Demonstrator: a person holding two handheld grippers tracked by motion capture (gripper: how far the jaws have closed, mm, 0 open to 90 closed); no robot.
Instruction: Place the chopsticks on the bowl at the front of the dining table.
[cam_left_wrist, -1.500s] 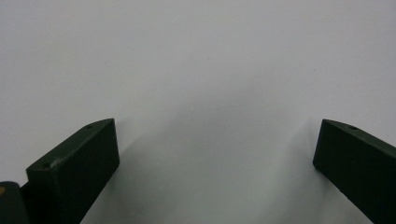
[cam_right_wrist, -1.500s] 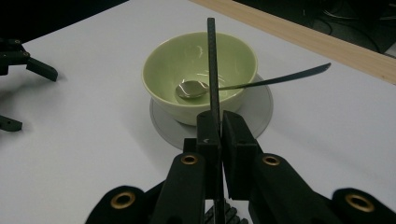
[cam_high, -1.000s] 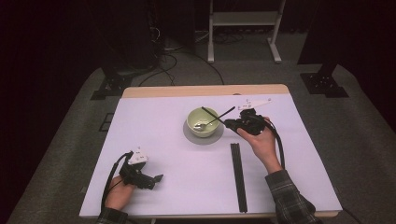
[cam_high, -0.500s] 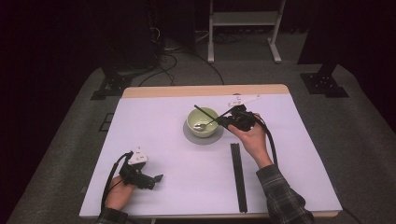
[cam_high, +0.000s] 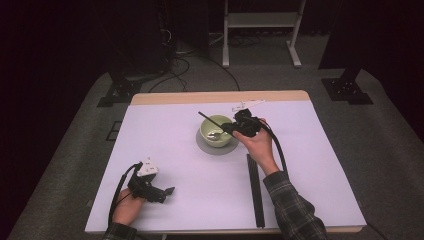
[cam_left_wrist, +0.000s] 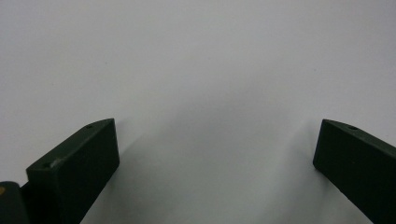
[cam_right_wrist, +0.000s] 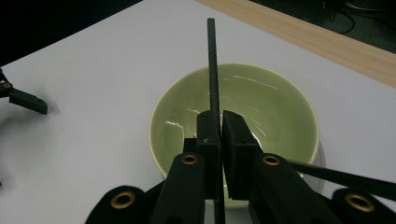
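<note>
Since the earlier frames, the right tongs (cam_high: 231, 126) have been carried leftward with the black chopstick (cam_high: 210, 120), so that its tip is now held past the far rim of the green bowl (cam_high: 216, 131), while the left tongs (cam_high: 167, 191) have been kept in place.

From the high view, the bowl is seen on a grey saucer (cam_high: 210, 148) just in front of the right tongs, and a second chopstick (cam_high: 255, 190) is seen lying flat on the counter (cam_high: 310, 170) behind them, beside the person's forearm. The left tongs are rested well apart from all of this, near the counter's front edge.

In the left gripper view, the left tongs (cam_left_wrist: 215, 163) are shown spread wide, with nothing but bare counter (cam_left_wrist: 196, 60) between them.

In the right gripper view, the right tongs (cam_right_wrist: 220, 128) are shown clamped narrowly on the chopstick (cam_right_wrist: 212, 65), which is pointed out over the bowl (cam_right_wrist: 280, 102) directly beneath.

One chopstick is judged to be picked up and not yet set down; its placing at the bowl is left, and the second chopstick is untouched.
</note>
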